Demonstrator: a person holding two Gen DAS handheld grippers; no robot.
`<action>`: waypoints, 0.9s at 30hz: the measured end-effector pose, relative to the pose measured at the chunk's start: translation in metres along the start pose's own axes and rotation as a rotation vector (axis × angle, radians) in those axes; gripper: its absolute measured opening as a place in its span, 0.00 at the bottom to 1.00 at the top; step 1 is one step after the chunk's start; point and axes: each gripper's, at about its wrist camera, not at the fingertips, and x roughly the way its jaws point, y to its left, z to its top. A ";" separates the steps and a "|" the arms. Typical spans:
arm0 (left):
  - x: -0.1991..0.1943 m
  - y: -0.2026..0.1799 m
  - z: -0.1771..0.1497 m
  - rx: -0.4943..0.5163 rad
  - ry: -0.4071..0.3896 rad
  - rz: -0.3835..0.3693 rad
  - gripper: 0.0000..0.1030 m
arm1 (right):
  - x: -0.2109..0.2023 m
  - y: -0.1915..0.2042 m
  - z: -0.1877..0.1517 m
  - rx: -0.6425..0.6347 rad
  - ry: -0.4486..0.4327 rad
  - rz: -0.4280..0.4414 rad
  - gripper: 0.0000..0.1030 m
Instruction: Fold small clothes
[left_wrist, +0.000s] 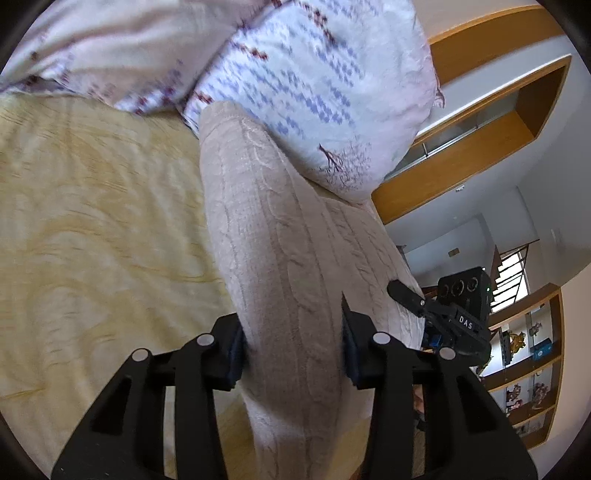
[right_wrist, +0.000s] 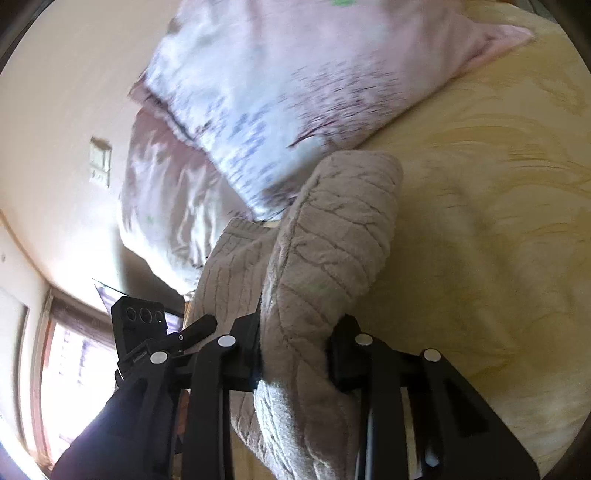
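Observation:
A beige cable-knit garment (left_wrist: 277, 221) hangs bunched above the bed, held at two spots. My left gripper (left_wrist: 293, 347) is shut on a thick fold of it, pads pressing both sides. At the right of the left wrist view, one of the right gripper's fingers (left_wrist: 404, 295) lies against the same cloth. In the right wrist view my right gripper (right_wrist: 295, 350) is shut on another thick fold of the garment (right_wrist: 332, 240), which rises past the fingers and droops over. The left gripper's finger (right_wrist: 199, 326) shows at the lower left there. The lower part of the garment is hidden behind the grippers.
A pale yellow bedspread (left_wrist: 92, 221) lies under the garment and fills the right of the right wrist view (right_wrist: 498, 258). Patterned pillows (left_wrist: 314, 74) (right_wrist: 277, 92) lie just beyond the cloth. Wooden shelves (left_wrist: 524, 350) stand at the far right; a bright window (right_wrist: 74, 369) is at the left.

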 end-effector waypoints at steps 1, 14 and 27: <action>-0.009 0.003 0.001 0.003 -0.011 0.008 0.40 | 0.008 0.011 -0.002 -0.036 0.000 -0.009 0.26; -0.088 0.123 0.006 -0.230 -0.132 0.114 0.47 | 0.125 0.044 -0.007 -0.175 0.076 -0.160 0.33; -0.093 0.119 0.002 -0.206 -0.161 0.154 0.69 | 0.101 0.055 0.012 -0.190 -0.074 -0.196 0.10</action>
